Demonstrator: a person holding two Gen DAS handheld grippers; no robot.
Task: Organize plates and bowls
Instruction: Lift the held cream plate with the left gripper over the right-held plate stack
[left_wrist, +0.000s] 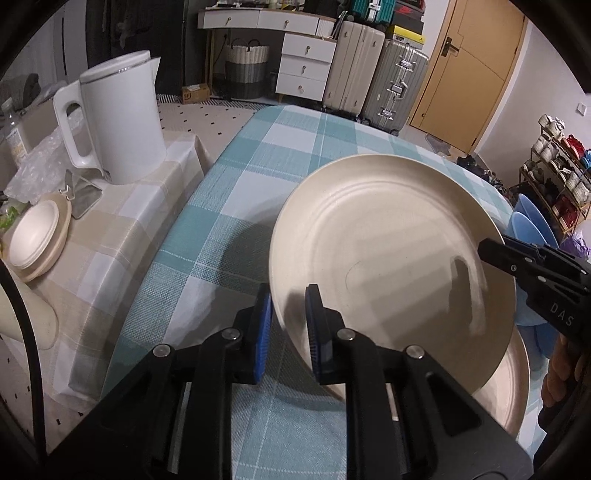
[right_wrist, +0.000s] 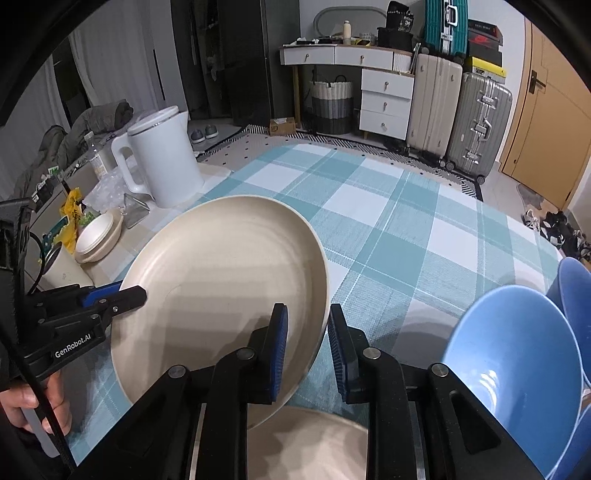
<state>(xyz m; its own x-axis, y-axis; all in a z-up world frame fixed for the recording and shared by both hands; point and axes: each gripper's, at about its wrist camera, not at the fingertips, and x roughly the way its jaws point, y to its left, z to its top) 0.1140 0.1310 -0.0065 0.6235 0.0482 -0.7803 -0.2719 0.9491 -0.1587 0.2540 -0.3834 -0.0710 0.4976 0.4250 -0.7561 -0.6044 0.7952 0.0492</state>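
Note:
A large cream plate (left_wrist: 388, 258) (right_wrist: 221, 280) is held tilted above the teal checked tablecloth (left_wrist: 258, 177). My left gripper (left_wrist: 290, 325) straddles its left rim with blue pads on either side. My right gripper (right_wrist: 304, 339) straddles its opposite rim and shows in the left wrist view (left_wrist: 532, 266). Whether the pads press the rim is unclear. A second cream plate (left_wrist: 506, 387) (right_wrist: 314, 443) lies flat beneath. Blue bowls (right_wrist: 517, 373) (left_wrist: 532, 229) stand to the right.
A white kettle (left_wrist: 122, 118) (right_wrist: 162, 155) stands on a beige checked side table (left_wrist: 110, 236) at left, with a stack of small cream bowls on a plate (left_wrist: 35, 236) (right_wrist: 98, 236), plastic wrap and a cup. Suitcases, drawers and a door lie beyond.

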